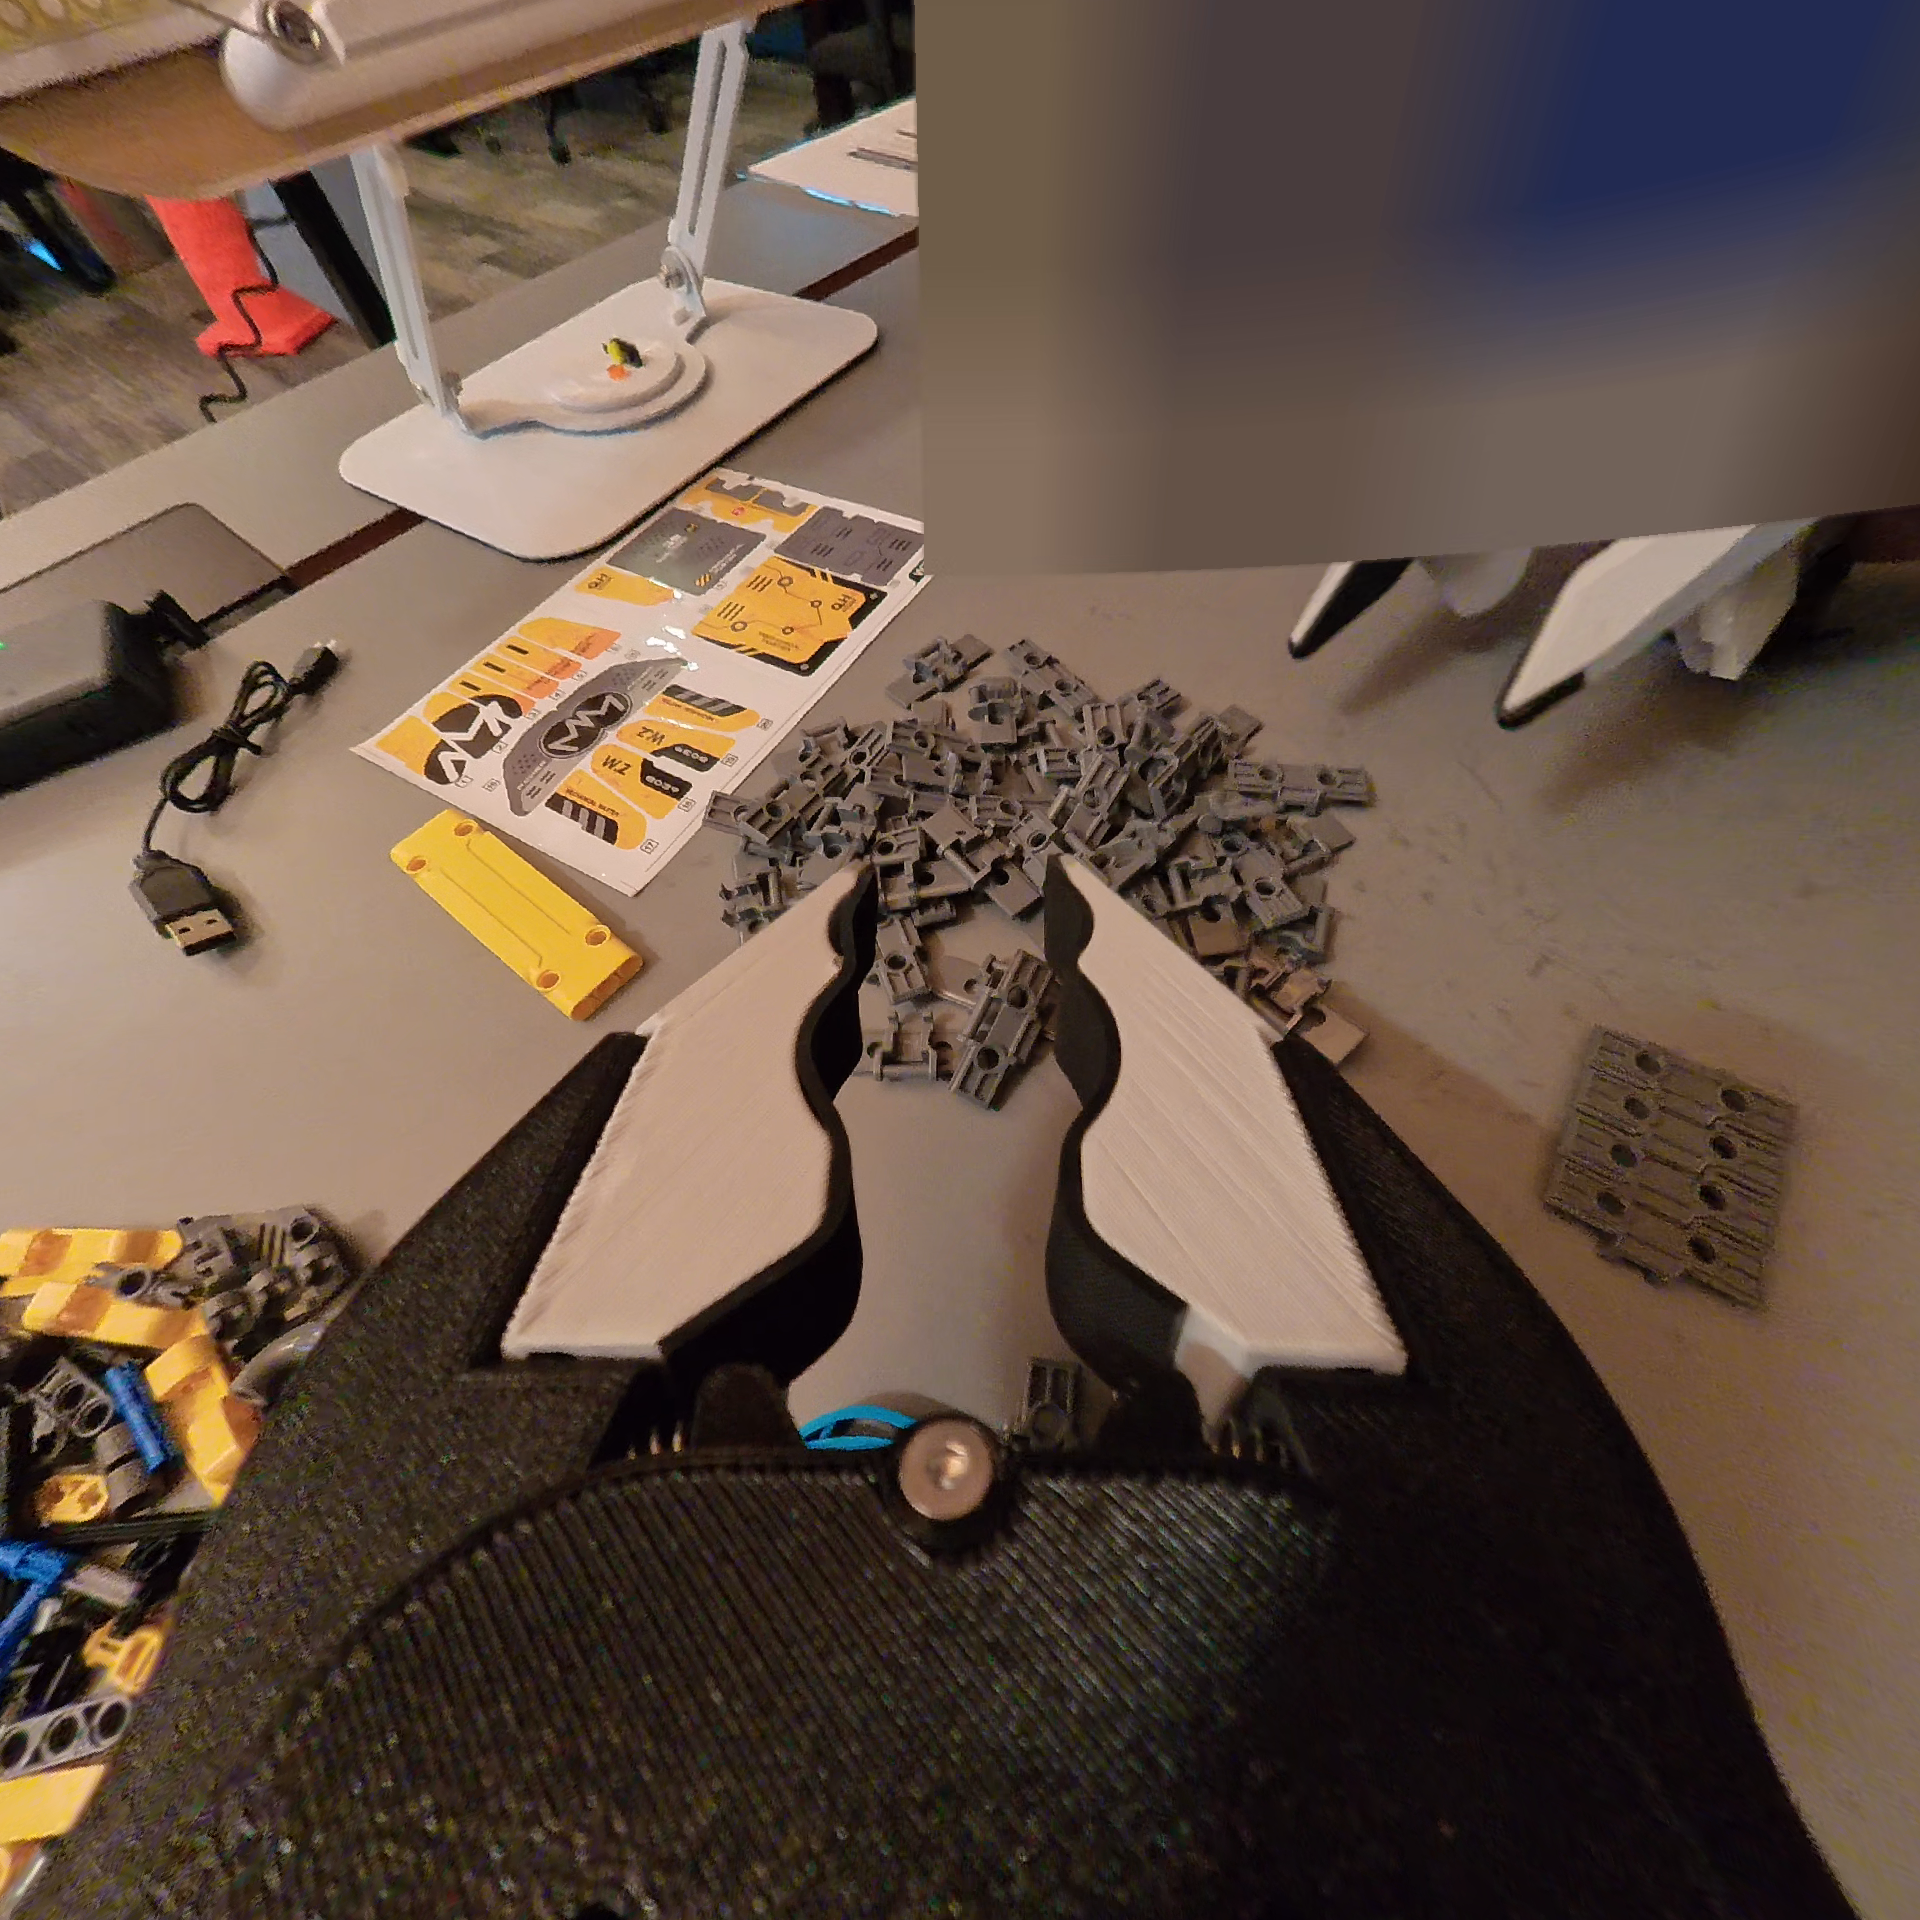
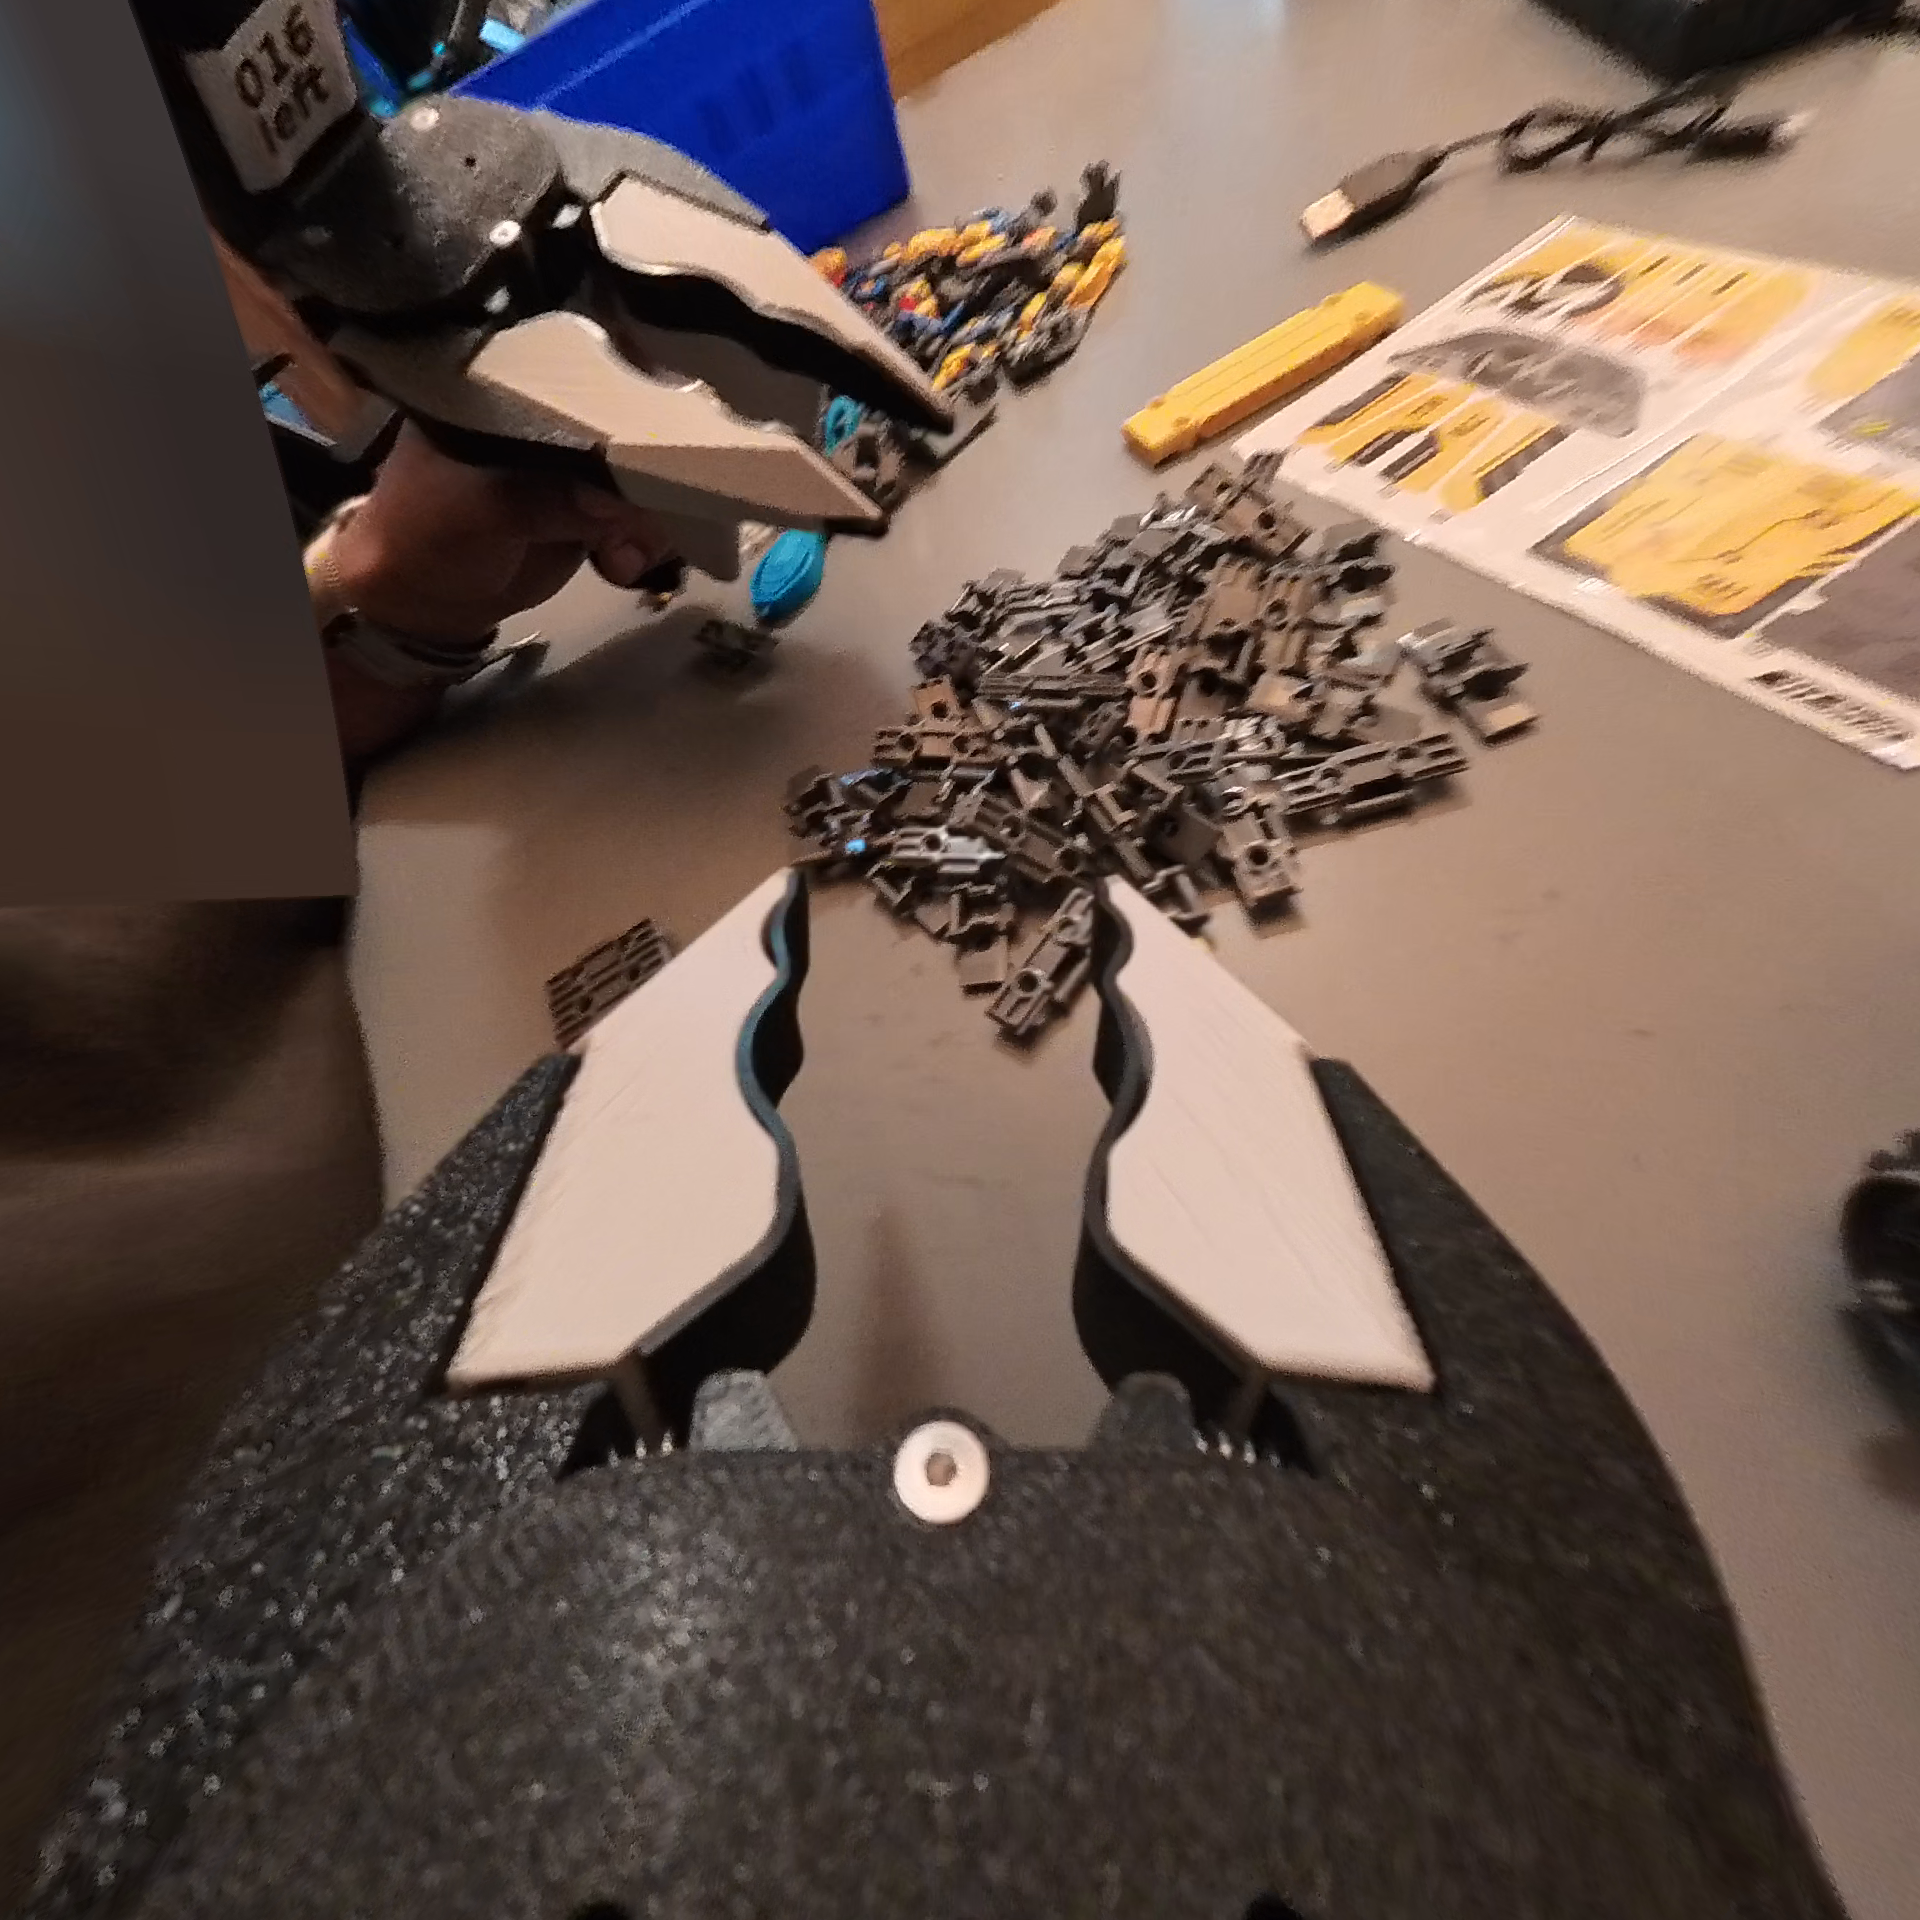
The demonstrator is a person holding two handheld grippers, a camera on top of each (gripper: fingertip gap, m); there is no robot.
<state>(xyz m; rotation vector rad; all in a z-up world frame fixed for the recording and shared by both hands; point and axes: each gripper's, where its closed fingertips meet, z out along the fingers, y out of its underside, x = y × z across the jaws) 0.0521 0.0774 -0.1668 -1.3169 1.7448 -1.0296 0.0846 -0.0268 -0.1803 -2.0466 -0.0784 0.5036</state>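
Note:
A pile of small grey track-link pieces (image 1: 1049,821) lies on the grey table; it also shows in the right wrist view (image 2: 1143,727). My left gripper (image 1: 956,883) is open and empty, its tips just above the near edge of the pile. My right gripper (image 2: 951,894) is open and empty, its tips at the near edge of the pile. The left gripper also shows at upper left in the right wrist view (image 2: 914,468), held by a hand. The right gripper's fingers (image 1: 1558,644) show beyond the pile in the left wrist view. A joined strip of grey links (image 1: 1673,1164) lies to the right.
A yellow flat panel (image 1: 514,914) and a sticker sheet (image 1: 665,675) lie left of the pile. A heap of mixed yellow, grey and blue parts (image 1: 114,1382) sits at lower left. A USB cable (image 1: 208,810), a lamp base (image 1: 623,405) and a blue bin (image 2: 727,104) stand farther off.

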